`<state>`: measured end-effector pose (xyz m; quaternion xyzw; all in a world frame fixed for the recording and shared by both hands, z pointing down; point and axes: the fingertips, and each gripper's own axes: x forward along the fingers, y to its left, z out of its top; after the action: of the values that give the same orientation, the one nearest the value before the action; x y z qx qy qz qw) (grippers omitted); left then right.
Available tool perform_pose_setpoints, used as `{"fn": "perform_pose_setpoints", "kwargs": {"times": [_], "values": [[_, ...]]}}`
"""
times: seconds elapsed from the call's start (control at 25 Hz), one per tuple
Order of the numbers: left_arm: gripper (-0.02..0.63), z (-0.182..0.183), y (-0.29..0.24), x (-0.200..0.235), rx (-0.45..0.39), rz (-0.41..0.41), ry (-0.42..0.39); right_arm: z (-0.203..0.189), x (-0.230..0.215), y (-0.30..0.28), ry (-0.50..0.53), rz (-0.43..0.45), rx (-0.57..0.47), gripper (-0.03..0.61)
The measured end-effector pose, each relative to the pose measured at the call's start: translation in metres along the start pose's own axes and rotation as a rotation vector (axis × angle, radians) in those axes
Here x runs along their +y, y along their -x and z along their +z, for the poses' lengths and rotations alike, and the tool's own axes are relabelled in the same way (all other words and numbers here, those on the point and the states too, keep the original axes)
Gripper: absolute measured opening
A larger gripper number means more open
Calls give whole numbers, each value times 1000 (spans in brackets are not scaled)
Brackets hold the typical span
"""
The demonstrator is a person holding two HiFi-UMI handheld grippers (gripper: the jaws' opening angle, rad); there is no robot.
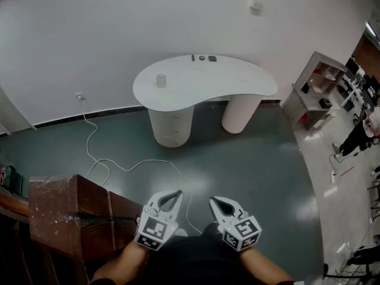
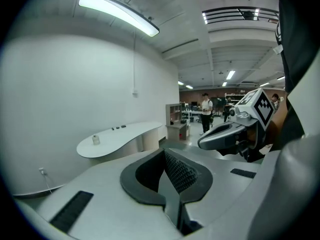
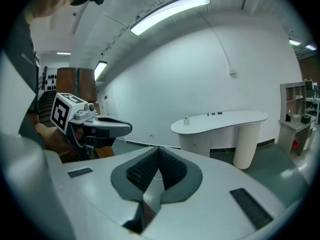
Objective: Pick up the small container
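A small pale container stands on the left part of a white curved table far ahead across the floor. It shows small in the left gripper view and in the right gripper view. My left gripper and right gripper are held low, close to my body, far short of the table. Both have their jaws closed together with nothing between them. Each gripper appears in the other's view, the right gripper and the left gripper.
Three small dark items lie at the table's far edge. A white cable runs from a wall socket across the floor. A brown wooden unit stands at my left. A shelf and a person are at the right.
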<state>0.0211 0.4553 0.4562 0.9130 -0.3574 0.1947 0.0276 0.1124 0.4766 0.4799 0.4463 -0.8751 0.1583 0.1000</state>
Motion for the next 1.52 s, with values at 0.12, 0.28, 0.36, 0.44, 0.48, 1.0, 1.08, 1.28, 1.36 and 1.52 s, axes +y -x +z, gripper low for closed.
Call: {"fn": "perform_pose_setpoints", "kwargs": {"times": [0.12, 0.28, 0.36, 0.44, 0.48, 1.0, 1.08, 1.28, 1.36, 1.52], "values": [[15, -3, -1, -2, 8, -10, 10, -1, 0, -2, -7, -8, 15, -3], [15, 0, -4, -1, -7, -3, 17, 10, -6, -12, 10, -8, 3, -3], [15, -3, -8, 3, -7, 15, 42, 11, -7, -19, 26, 8, 7, -3], [15, -9, -13, 3, 1, 28, 79, 8, -9, -24, 40, 27, 19, -3], [15, -12, -16, 4, 7, 33, 91, 7, -12, -28, 43, 35, 25, -3], [15, 2, -107, 95, 73, 222, 163, 44, -117, -113, 54, 160, 76, -3], [15, 16, -124, 110, 71, 237, 133, 57, -137, -125, 51, 170, 65, -3], [15, 59, -165, 135, 53, 250, 51, 87, -171, -147, 59, 221, 29, -3], [15, 68, -183, 144, 55, 253, 40, 96, -186, -155, 62, 236, 11, -3], [15, 79, -210, 152, 69, 267, 38, 109, -216, -166, 54, 252, -13, -3]]}}
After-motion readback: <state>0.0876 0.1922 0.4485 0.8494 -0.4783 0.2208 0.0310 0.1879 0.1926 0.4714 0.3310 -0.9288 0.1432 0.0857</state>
